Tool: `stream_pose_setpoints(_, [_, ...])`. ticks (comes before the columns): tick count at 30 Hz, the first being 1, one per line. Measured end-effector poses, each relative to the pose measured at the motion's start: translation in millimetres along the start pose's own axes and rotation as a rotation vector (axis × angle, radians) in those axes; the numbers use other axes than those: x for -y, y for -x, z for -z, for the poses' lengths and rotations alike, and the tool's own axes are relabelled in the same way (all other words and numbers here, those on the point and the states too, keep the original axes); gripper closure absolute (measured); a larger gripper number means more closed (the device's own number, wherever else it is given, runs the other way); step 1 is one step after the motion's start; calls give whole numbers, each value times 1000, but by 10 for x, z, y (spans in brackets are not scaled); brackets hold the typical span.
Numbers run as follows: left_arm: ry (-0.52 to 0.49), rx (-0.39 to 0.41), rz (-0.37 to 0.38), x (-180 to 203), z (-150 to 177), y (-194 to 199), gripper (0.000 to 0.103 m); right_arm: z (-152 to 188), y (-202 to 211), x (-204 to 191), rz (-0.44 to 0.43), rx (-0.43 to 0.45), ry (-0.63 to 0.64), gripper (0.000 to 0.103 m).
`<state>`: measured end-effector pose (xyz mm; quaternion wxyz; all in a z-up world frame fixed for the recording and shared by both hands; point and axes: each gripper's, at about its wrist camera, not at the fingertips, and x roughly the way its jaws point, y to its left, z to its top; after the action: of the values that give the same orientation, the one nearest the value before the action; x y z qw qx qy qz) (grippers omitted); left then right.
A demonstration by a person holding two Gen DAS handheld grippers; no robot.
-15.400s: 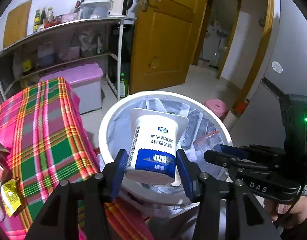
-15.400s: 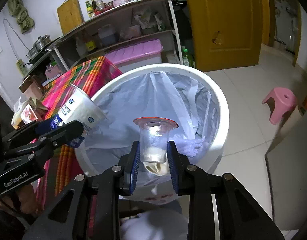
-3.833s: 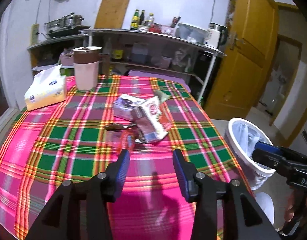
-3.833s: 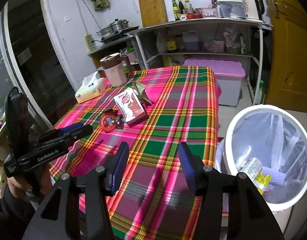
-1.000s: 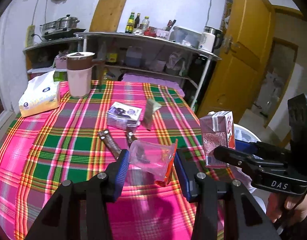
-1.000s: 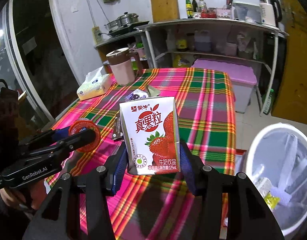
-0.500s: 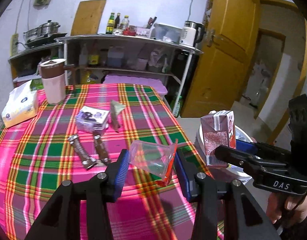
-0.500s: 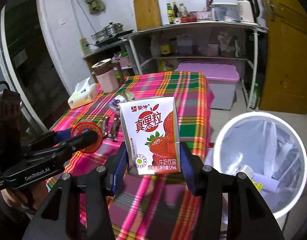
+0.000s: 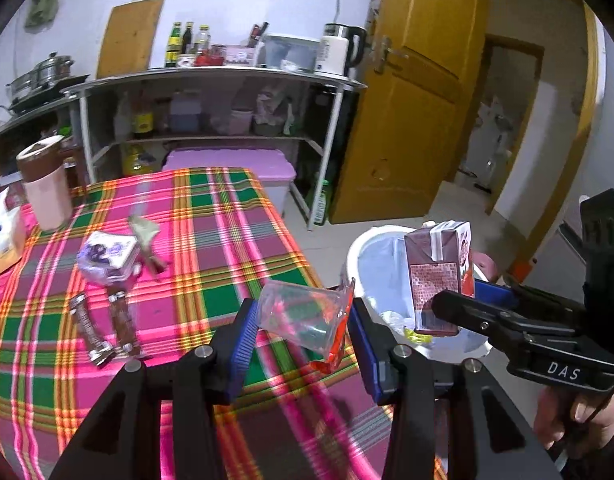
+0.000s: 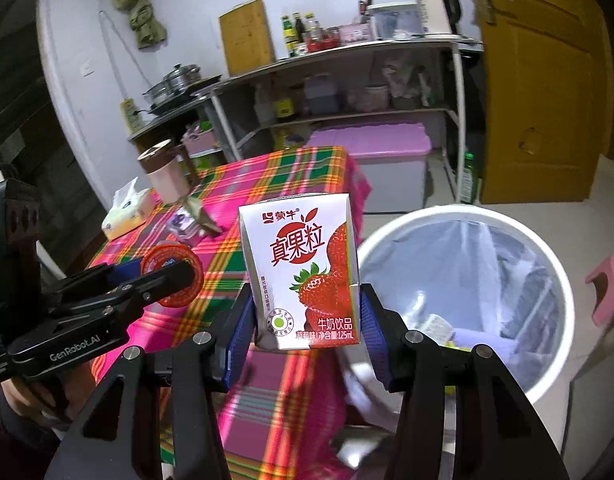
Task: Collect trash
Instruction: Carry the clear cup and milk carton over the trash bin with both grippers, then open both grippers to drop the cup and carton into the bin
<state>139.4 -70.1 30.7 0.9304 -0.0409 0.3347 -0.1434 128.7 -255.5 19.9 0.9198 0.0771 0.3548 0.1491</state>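
- Swung rightward since half a second ago: white round plastic bin with a clear liner [image 10: 463, 216] now larger and nearer in the right wrist view, tiled floor and yellow door filling more of the left wrist view.
- Still left on the pink-and-green plaid tablecloth [image 9: 211, 248], far left: two brown snack-bar wrappers [image 9: 103, 328], a crumpled purple-and-white packet [image 9: 107, 258] and a folded greenish wrapper [image 9: 145, 236] just beside it. Not collected yet.
- Also there, likely not trash: pink jug with a brown lid [image 9: 45, 182] and white tissue pack [image 9: 1, 236].
- Left gripper [image 9: 303, 326] clamped on a clear plastic cup with a peeled red foil lid [image 9: 307, 316], lying on its side, blue pads against both ends, above the table's near right edge.
- Right gripper [image 10: 305, 328] clamped on a small white strawberry milk carton [image 10: 303, 272], upright, just left of the bin's rim and not yet over the opening.
- Inside the bin: a few earlier pieces at the bottom, among them something yellow and something white.
- Judged about halfway: two items in transit, drop pending, at least four pieces remaining for further trips.
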Motion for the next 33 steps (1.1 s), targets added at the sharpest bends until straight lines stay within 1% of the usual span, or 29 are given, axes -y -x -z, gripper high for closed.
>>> stream_pose_setpoints(9, [-50, -29, 53, 328, -75, -297, 57, 13, 64, 366, 52, 6, -59, 52])
stream_pose_setpoints(16, [-71, -60, 86, 471, -104, -518, 57, 42, 63, 611, 88, -2, -101, 52])
stream_pose_setpoints(25, [-110, -83, 140, 691, -130, -764, 57, 104, 48, 876, 133, -29, -137, 52])
stream_pose_setpoints(33, [-141, -122, 176, 855, -168, -1011, 57, 166, -10, 1051, 165, -69, -165, 51])
